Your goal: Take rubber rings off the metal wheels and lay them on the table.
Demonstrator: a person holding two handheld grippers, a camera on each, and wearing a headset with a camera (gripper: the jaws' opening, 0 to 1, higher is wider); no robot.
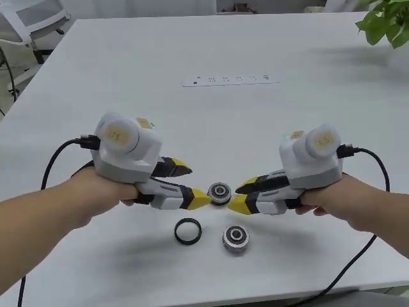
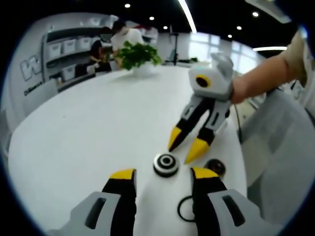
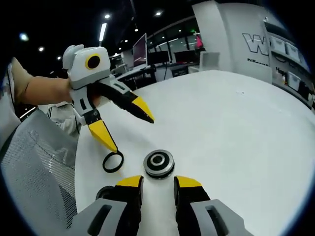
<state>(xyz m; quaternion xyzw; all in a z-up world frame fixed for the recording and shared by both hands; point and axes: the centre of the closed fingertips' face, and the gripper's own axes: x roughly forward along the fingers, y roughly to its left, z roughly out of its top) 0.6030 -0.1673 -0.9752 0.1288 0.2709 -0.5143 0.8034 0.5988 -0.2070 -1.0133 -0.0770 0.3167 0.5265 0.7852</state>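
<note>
White table (image 1: 128, 77) across most of head view, socket strip (image 1: 230, 80) at upper centre, leafy plant (image 1: 386, 22) in upper right corner. Metal wheel (image 1: 220, 192) at low centre, lying flat, bore facing up, round so no long axis, dark band around rim, between both sets of yellow tips. Second wheel (image 1: 236, 237) below and slightly right of it, likewise flat. Loose rubber ring (image 1: 188, 231) at lower centre, just left of second wheel, flat on table, opening upward, apart from both wheels. Left gripper (image 1: 198, 185) entering from left, jaws spread wide, holding nothing, tips just beside first wheel. Right gripper (image 1: 234, 197) entering from right, jaws parted more narrowly, empty, tips near same wheel's right edge; contact not discernible.
</note>
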